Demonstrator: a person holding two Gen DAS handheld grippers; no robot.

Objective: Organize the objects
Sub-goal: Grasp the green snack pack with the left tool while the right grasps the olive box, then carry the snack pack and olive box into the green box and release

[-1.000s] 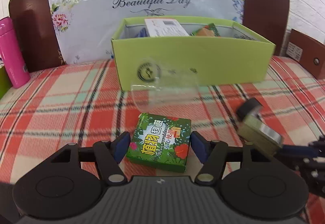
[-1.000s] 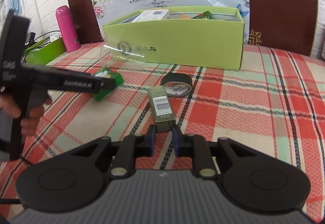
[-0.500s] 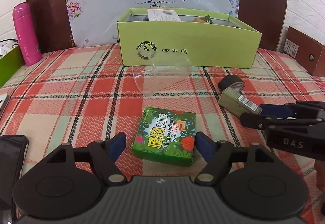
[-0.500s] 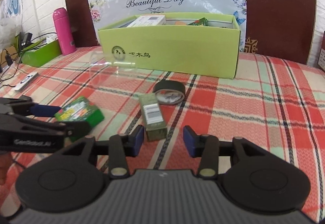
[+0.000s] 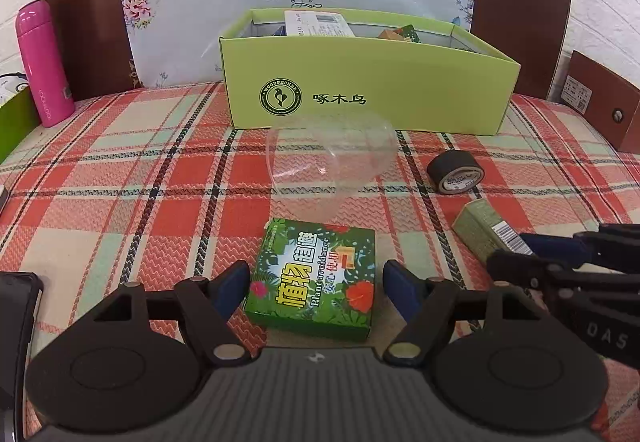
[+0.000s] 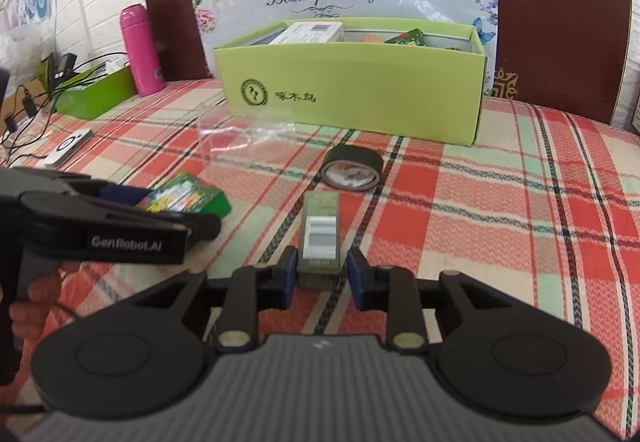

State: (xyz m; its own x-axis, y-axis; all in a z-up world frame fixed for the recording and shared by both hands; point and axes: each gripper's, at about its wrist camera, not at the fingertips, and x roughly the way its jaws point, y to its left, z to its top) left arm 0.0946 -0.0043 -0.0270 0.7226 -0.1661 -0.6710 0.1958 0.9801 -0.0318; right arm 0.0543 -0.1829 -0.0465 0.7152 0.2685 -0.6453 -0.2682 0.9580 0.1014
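At the far left of the plaid tablecloth (image 5: 120,177) stands a pink bottle (image 5: 42,61), upright, beside a darker green bin (image 6: 94,91) with cables trailing around it. A white device (image 6: 68,147) lies flat on the cloth nearer the front.

The left gripper (image 5: 316,282) stands wide, its blue pads on either side of a green printed box (image 5: 316,278) that lies flat on the cloth; there is a clear gap between each pad and the box, so nothing is gripped. In the right wrist view a hand (image 6: 34,298) shows at the left edge, holding that gripper's handle. Just beyond the printed box sits a clear plastic cup (image 5: 332,157) on its side, between the box and the big light-green carton (image 5: 368,97). The carton is open at the top and holds a white packet (image 6: 308,31) and some other small packages, too hidden to make out.

To the right, a roll of black tape (image 6: 352,165) lies on the cloth near the carton's front. Just in front of it lies a narrow olive box (image 6: 320,234) with a barcode label, its near end between the pads of the right gripper (image 6: 322,274). Those jaws are narrow and closing; the left pad looks to be at the box's side, while a small gap shows at the right pad.

A brown box (image 5: 600,101) stands at the far right edge.
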